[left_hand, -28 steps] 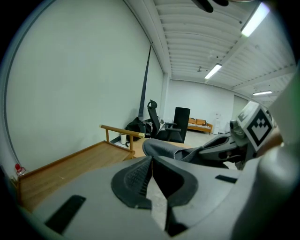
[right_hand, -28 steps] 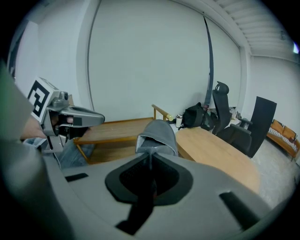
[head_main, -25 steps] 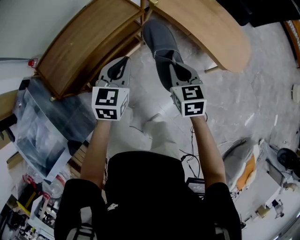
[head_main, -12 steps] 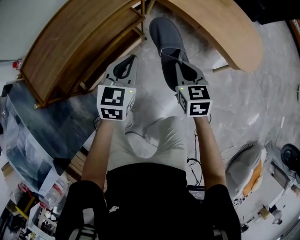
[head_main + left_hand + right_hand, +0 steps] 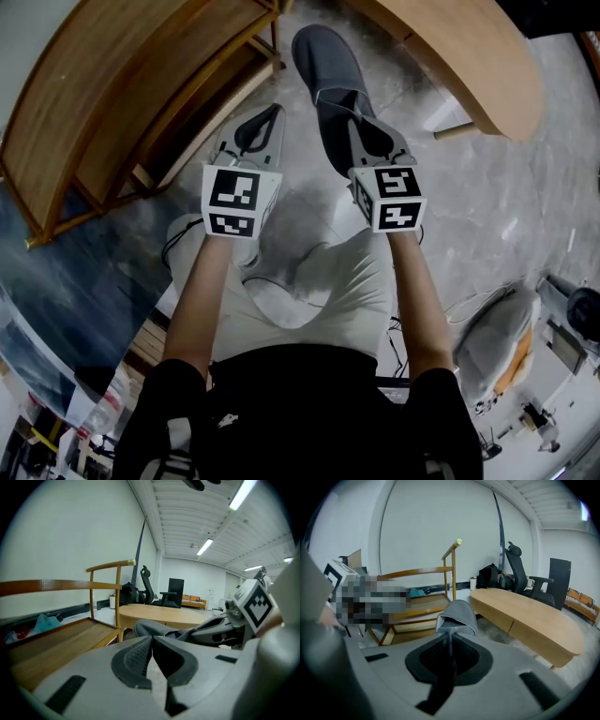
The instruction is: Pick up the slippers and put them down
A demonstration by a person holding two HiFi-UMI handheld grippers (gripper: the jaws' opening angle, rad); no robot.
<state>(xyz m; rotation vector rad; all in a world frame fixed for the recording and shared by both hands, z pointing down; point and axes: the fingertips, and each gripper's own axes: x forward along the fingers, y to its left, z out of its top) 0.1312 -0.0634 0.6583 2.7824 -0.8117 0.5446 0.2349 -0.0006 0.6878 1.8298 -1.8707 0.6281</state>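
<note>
Left gripper (image 5: 151,644): jaws are closed on nothing. It sits just left of the slipper without touching it, and I'd judge it idle.
Right gripper (image 5: 451,645): jaws are pinched on the thin near rim of the grey slipper (image 5: 457,616). That is probably the easiest edge to grip.
Slipper position: it juts out beyond the right jaws, toe pointing far, over the floor (image 5: 525,206). I cannot tell if it touches down.
Beyond: the wooden rack (image 5: 122,103) is far left and the table (image 5: 459,56) far right.

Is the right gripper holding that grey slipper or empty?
Holding it: the right gripper has its jaws shut on the grey slipper's edge.
</note>
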